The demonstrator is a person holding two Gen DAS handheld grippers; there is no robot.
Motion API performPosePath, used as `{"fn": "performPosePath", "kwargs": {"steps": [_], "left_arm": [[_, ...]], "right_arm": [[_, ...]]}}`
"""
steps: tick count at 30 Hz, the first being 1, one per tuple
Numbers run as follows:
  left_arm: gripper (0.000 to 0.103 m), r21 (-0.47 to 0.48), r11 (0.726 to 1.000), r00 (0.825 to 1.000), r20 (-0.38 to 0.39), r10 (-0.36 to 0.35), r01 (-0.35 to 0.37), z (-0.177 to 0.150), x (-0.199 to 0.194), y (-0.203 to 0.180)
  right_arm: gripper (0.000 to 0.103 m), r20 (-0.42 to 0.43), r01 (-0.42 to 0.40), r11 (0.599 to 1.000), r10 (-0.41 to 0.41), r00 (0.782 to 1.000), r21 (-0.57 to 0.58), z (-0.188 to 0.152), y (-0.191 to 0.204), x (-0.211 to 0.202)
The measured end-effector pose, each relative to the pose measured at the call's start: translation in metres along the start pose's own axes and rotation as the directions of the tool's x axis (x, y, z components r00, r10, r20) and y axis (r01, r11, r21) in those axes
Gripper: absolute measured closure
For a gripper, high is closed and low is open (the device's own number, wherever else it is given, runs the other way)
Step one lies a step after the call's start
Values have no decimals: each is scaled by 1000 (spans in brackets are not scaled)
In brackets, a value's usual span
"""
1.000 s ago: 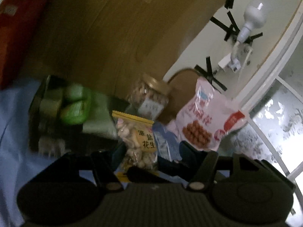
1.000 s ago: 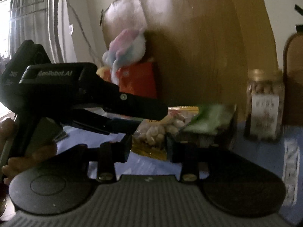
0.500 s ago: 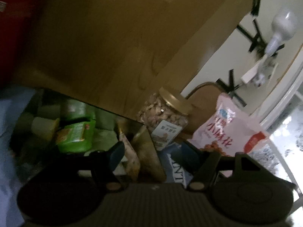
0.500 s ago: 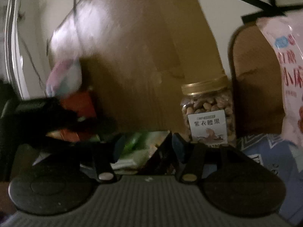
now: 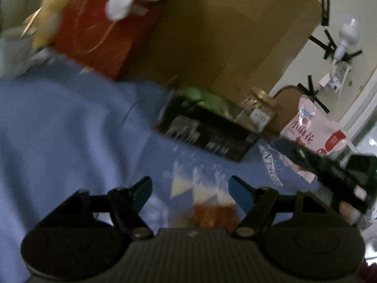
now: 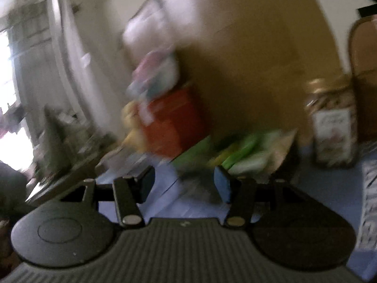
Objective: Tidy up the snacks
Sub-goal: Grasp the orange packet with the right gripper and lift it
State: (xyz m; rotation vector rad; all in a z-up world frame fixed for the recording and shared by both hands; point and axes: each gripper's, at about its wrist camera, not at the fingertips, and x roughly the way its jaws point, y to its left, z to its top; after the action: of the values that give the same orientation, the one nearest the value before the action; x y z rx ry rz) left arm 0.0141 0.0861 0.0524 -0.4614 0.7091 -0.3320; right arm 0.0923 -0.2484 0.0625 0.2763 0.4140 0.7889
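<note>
The left gripper (image 5: pixel 189 189) hangs over a blue cloth-covered tabletop (image 5: pixel 70 129); its jaws are spread and opening. A small clear snack packet with white triangles and an orange lower part (image 5: pixel 205 198) lies on the cloth between the jaws, and neither blue pad presses on it.

Farther off, a black open-topped box with white markings (image 5: pixel 207 136) stands on the cloth and holds blurred green packets (image 5: pixel 202 97). Just right of the box stands a clear plastic jar of nuts with a gold lid (image 5: pixel 258 110). Farther right, a pink-and-white snack bag with red print (image 5: pixel 311 129) leans upright. A large brown cardboard box (image 5: pixel 223 35) rises behind them. At the far left sit a red carton (image 5: pixel 99 35) and a yellow plush toy (image 5: pixel 51 11).

The right gripper (image 6: pixel 185 182) shows at the right edge of the left view as a dark blurred shape. In its own view the jaws are spread with only blue cloth visible between them. Beyond the jaws lie the green packets (image 6: pixel 240 153), with the jar (image 6: pixel 332 122) to the far right and the red carton (image 6: pixel 172 122) to the left. This view is heavily blurred.
</note>
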Motion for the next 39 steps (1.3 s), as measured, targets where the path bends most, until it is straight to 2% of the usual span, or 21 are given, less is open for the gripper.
{"fn": "performPosePath", "kwargs": {"steps": [3,7,10,14,15,16,17,18,19,20,21,22,24,26,28,30,32,33,35,37,39], "left_arm": [[30,-73,994,996,-8,-84,83,-13,-9,17],[29,-122,975,980,-46,-193,186,-22,3,26],[24,-106,970,969,-96,-227,217,-28,22,19],[24,-107,965,954,-157,-255,240,-34,52,7],[28,-95,964,953,-156,-260,248,-35,57,2],[40,-86,962,949,-159,-272,261,-35,64,-3],[49,-90,958,942,-178,-285,273,-36,71,-6],[69,-104,952,929,-213,-304,288,-37,81,-9],[76,-114,948,918,-240,-317,297,-39,88,-11],[79,-93,954,926,-232,-298,284,-41,90,-13],[79,-54,963,935,-231,-268,263,-39,90,-18],[81,-42,964,936,-230,-267,264,-37,90,-20],[84,-44,953,928,-218,-301,299,-28,87,-21],[84,-42,950,928,-209,-310,308,-19,85,-23],[82,-32,964,941,-212,-265,265,-12,85,-23],[76,-41,971,947,-215,-240,237,-7,83,-16],[67,-57,975,956,-189,-223,215,0,73,-4],[60,-72,975,964,-154,-218,209,6,64,5],[55,-111,973,971,-111,-213,200,19,56,22],[53,-148,967,968,-108,-225,208,32,58,36],[46,-153,963,961,-138,-242,220,42,70,39]], "right_arm": [[40,-99,-11,998,5,995,-62,-26,26,-22],[38,-222,26,992,-53,974,-126,-62,46,-40],[38,-264,65,987,-103,959,-147,-78,51,-41],[38,-300,92,977,-148,942,-194,-82,54,-18],[39,-312,89,974,-152,938,-207,-82,54,-11],[39,-327,74,977,-138,935,-200,-85,52,-10],[46,-351,51,982,-113,929,-182,-86,50,-2],[57,-340,46,982,-107,934,-182,-88,51,2],[65,-333,49,979,-115,936,-199,-90,55,4],[73,-330,42,977,-111,937,-208,-90,58,6],[83,-338,27,980,-95,936,-198,-89,59,9],[85,-326,20,981,-83,942,-193,-89,59,8],[93,-299,15,977,-80,951,-212,-89,62,8],[93,-282,11,974,-77,956,-228,-87,63,8],[91,-283,10,972,-78,956,-236,-84,62,12],[89,-307,9,974,-80,948,-227,-81,59,16],[89,-341,-18,984,-43,939,-175,-78,50,13],[85,-357,-27,992,-19,934,-124,-76,43,10],[75,-387,-37,999,43,921,24,-73,25,2],[73,-389,-25,982,97,916,186,-71,7,-7],[72,-379,-8,930,158,912,368,-73,-12,-11]]}}
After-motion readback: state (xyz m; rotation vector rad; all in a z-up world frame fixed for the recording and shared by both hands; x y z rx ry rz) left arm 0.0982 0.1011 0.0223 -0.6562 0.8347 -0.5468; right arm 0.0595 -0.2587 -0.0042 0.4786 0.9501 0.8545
